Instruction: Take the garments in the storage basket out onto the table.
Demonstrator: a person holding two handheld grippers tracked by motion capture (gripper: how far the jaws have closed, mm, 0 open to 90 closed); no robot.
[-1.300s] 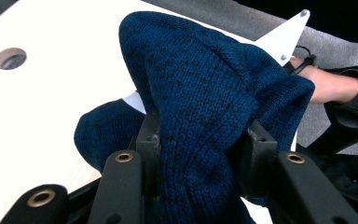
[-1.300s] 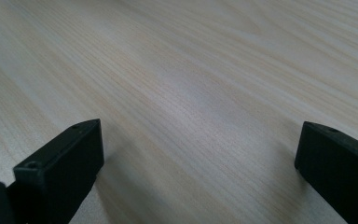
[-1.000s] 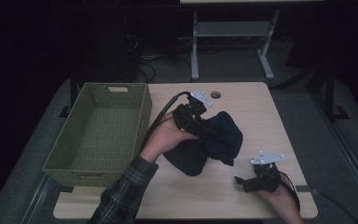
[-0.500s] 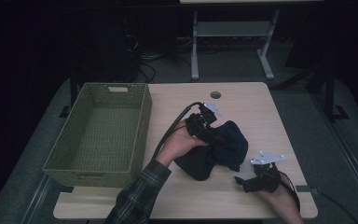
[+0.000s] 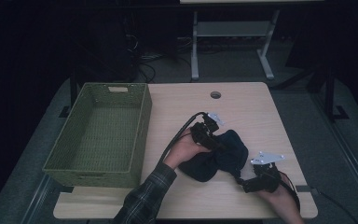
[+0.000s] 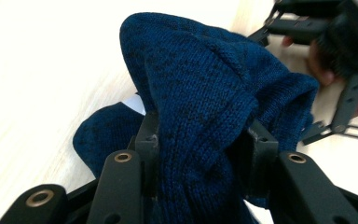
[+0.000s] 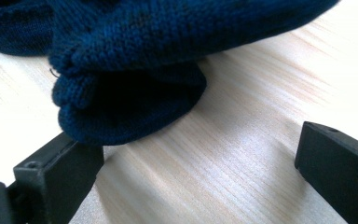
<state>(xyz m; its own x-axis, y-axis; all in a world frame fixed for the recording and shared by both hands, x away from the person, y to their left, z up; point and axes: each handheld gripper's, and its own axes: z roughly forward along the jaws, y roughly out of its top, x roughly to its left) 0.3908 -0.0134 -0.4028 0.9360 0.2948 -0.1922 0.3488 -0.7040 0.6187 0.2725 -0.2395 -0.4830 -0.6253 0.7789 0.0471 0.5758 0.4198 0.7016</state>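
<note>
A: What has shifted in the last second?

B: The left gripper [image 5: 213,140], jaws clamped on a fold of the dark blue knit garment [image 5: 216,156], has dragged it from the table's middle towards 4 o'clock, so its edge now lies just beside the right gripper [image 5: 244,179].

A: And that one?

B: The right gripper has stayed put at 5 o'clock, jaws spread wide and holding nothing; the garment's hem [image 7: 121,109] rests on the wooden table [image 5: 242,107] against its one jaw.

A: Meaning?

B: Probably a two-handed hold for folding comes next. The green basket [image 5: 100,130] waits at 9 o'clock.
</note>
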